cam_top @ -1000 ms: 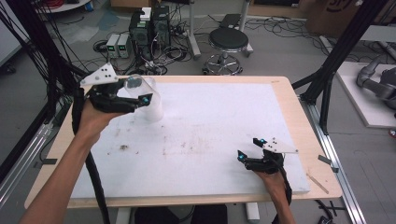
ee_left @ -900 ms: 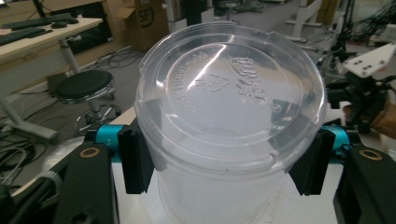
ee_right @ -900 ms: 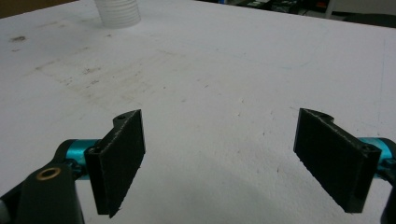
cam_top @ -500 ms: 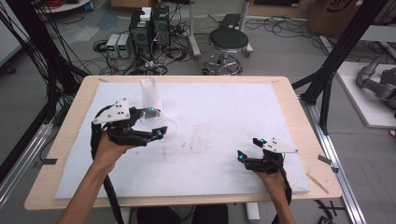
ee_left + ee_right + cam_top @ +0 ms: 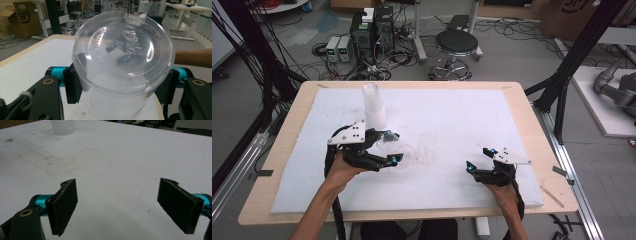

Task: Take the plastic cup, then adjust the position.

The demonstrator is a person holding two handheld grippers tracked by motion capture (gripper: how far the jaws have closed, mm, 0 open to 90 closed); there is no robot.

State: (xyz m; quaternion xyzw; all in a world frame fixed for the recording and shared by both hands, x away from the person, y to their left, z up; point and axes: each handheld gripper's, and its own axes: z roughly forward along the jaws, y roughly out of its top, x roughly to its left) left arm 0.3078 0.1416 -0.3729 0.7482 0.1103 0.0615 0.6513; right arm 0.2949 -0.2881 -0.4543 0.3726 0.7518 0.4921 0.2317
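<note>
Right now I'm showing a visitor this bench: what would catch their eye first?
Probably the clear plastic cup clamped in the left claw, low over the white mat. Next, the tall stack of cups standing behind it, then the right claw, open and empty near the front right.

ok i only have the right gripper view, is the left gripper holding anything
observer: yes, the left gripper is shut on a clear plastic cup.
operator: how's it gripped
observer: the fingers press on its sides, one on each side, with its embossed base tipped toward that gripper's camera.
operator: where's that against the stack i see
observer: the stack of cups stands upright just beyond the left gripper, near the table's far left.
</note>
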